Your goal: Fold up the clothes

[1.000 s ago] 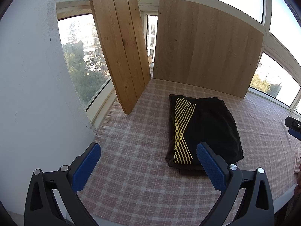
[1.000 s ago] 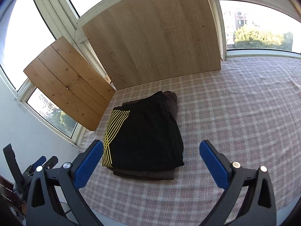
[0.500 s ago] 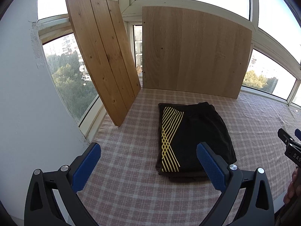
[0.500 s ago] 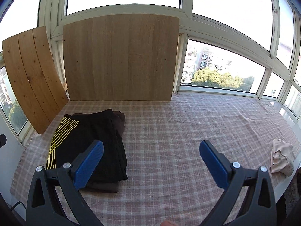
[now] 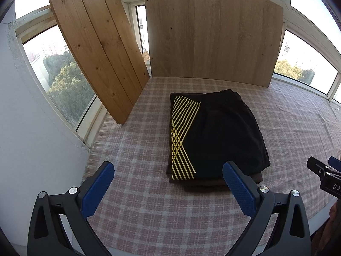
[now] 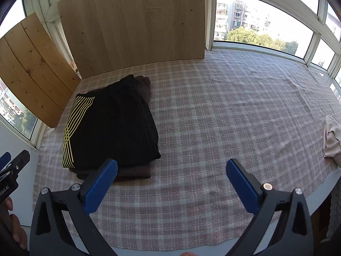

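Jaws of left gripper point(image 5: 168, 186) and right gripper point(image 6: 171, 184) gape wide, empty, above checked cloth point(image 6: 213, 111).

We have swung the right gripper point(image 6: 171, 183) back left, bringing the folded black garment point(image 6: 115, 125) nearer centre; our left gripper point(image 5: 168, 186) has edged closer to it.

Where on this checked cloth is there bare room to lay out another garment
The widest bare stretch of checked cloth lies between the folded black garment and the pink garment at the right edge. A narrower strip runs between the black stack and the slatted board. The back left corner is crowded.
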`<state>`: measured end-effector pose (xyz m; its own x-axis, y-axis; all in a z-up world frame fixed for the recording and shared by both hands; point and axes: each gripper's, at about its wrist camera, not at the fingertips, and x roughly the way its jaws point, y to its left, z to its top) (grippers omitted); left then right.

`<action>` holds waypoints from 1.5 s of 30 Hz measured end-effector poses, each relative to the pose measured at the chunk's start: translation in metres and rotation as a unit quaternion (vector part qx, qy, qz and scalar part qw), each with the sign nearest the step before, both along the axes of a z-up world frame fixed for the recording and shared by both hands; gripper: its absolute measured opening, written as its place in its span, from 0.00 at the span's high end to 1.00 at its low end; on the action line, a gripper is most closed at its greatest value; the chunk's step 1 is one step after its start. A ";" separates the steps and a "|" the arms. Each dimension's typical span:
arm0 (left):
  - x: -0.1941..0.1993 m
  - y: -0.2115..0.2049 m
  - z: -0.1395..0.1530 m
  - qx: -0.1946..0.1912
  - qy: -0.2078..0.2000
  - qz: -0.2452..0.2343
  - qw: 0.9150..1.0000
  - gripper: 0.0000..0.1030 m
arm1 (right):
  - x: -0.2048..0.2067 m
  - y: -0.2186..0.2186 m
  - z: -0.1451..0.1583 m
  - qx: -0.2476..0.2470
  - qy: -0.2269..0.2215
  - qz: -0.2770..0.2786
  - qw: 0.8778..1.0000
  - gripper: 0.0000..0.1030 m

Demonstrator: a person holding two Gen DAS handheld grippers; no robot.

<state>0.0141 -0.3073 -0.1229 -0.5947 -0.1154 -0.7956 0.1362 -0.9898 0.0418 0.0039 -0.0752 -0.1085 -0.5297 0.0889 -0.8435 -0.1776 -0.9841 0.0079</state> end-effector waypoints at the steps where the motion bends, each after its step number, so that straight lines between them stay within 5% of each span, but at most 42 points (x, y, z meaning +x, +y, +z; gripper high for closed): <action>1: 0.000 0.000 -0.001 -0.002 -0.004 0.002 1.000 0.00 | 0.000 -0.002 0.001 0.012 -0.006 0.003 1.000 0.00; 8: -0.004 -0.006 0.001 0.000 -0.003 0.002 1.000 0.00 | -0.002 0.002 0.000 0.052 -0.071 0.018 0.996 0.00; 24: 0.003 0.004 0.039 0.003 0.031 -0.011 0.999 0.00 | -0.001 0.003 0.003 0.047 -0.074 0.014 0.996 0.00; 45: -0.005 0.002 0.028 0.008 0.017 -0.010 1.000 0.00 | -0.008 0.002 -0.008 0.045 -0.082 0.033 0.995 0.00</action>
